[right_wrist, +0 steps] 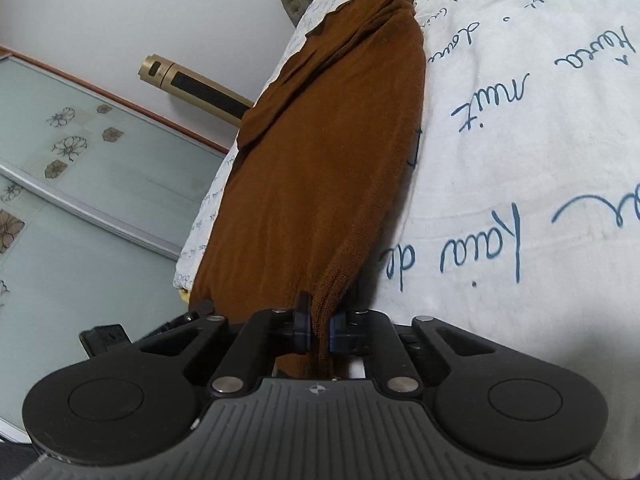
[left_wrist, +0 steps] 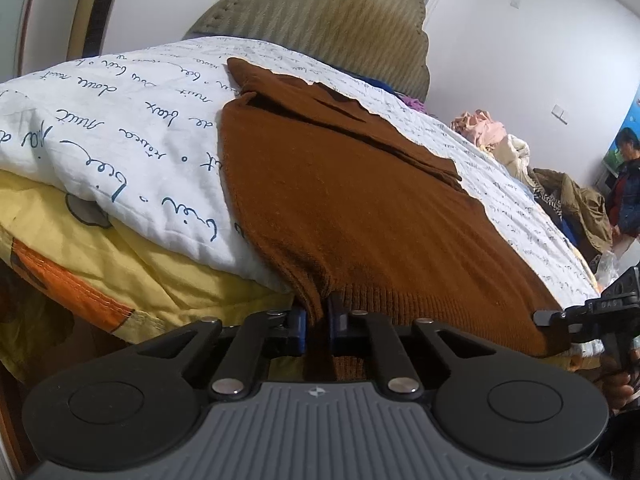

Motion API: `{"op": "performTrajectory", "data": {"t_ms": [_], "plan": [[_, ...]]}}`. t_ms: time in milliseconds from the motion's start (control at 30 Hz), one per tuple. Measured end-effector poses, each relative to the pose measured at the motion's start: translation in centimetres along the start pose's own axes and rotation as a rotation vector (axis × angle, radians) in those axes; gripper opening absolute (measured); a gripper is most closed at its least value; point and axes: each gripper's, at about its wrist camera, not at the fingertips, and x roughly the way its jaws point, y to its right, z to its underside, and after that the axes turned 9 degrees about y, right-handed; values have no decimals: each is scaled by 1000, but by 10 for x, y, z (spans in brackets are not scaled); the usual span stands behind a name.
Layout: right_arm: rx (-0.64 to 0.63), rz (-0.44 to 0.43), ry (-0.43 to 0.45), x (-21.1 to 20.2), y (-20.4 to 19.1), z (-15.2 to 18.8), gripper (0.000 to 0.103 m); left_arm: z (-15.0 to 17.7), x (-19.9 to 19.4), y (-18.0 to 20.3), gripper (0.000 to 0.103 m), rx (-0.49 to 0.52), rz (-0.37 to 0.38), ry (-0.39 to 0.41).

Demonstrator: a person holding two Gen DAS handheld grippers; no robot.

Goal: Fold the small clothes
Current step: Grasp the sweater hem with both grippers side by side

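Left wrist view: I had the left gripper (left_wrist: 318, 330) closed on the ribbed hem of the brown sweater (left_wrist: 360, 208), its fingers (left_wrist: 298, 330) pinching a bunch of knit at the near left corner.
Sweater's place: it lay spread on the white script-printed quilt (left_wrist: 120, 140) on the bed, its hem at the near edge and its sleeves crossed over the chest at the far end, toward the padded headboard (left_wrist: 320, 12).
Other gripper: the right gripper (left_wrist: 568, 316) showed at the frame's right edge, against the hem's opposite corner.
Right wrist view: the right gripper (right_wrist: 318, 330) was clamped too — hem fabric stood bunched between its fingers (right_wrist: 302, 328), the sweater (right_wrist: 332, 152) running away up the quilt (right_wrist: 540, 160).
Step in hand: I judged both hem corners secured, the sleeves already folded in — the bottom-to-top fold was about to start.
Next move: it called for lifting both corners together, keeping the hem taut and level, then carrying it up toward the collar without dragging the sleeves loose.
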Motion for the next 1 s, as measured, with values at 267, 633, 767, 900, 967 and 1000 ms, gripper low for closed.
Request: {"op": "performTrajectory", "data": {"t_ms": [267,633,767,900,967,1000], "plan": [[-34,-6,29,-4,-7,-1,13,-5,0,7,8,27,-20,15],[-77,-45,76,-9,-27,-15,13,-20,-7,17,8,41,-11,50],[-93,-52,94,-9,-35,-21,13,-28,-6,16,8,32,-1,58],[-95,-55,123,-9,-39,-31,13,-38,0,17,8,30,-1,64],[-99,-54,137,-7,-41,-38,13,-45,5,18,8,33,-4,70],[-104,-53,145,-6,-42,-41,13,-49,9,20,8,37,-9,71]]}}
